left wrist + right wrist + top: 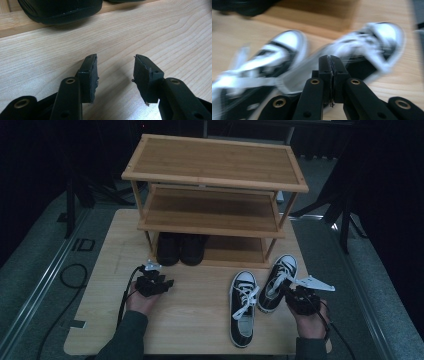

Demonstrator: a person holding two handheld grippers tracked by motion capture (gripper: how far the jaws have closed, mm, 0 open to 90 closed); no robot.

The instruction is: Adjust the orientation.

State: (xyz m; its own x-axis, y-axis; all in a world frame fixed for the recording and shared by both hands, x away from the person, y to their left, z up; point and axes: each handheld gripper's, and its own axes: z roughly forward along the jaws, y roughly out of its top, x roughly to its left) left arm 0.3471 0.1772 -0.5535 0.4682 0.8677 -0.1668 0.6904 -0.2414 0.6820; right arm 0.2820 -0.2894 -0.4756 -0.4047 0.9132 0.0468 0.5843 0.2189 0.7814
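Canvas sneaker [276, 281] beside the rack [215, 195], soft and light, is pinched at its collar by the right tool [331, 58]; left tool [115, 72] is spread.

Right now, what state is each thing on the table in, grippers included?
Left gripper: open, nothing between the pads.
Right gripper: shut at the right sneaker's heel; a hold can't be told.
Right sneaker: tilted.
Left sneaker: flat, laces loose.
Black shoes: paired on the bottom shelf.

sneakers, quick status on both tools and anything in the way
Left tool open, empty, over bare table. Right tool shut at right sneaker; grip unclear. Left sneaker flat beside it. Black shoes on rack bottom shelf.
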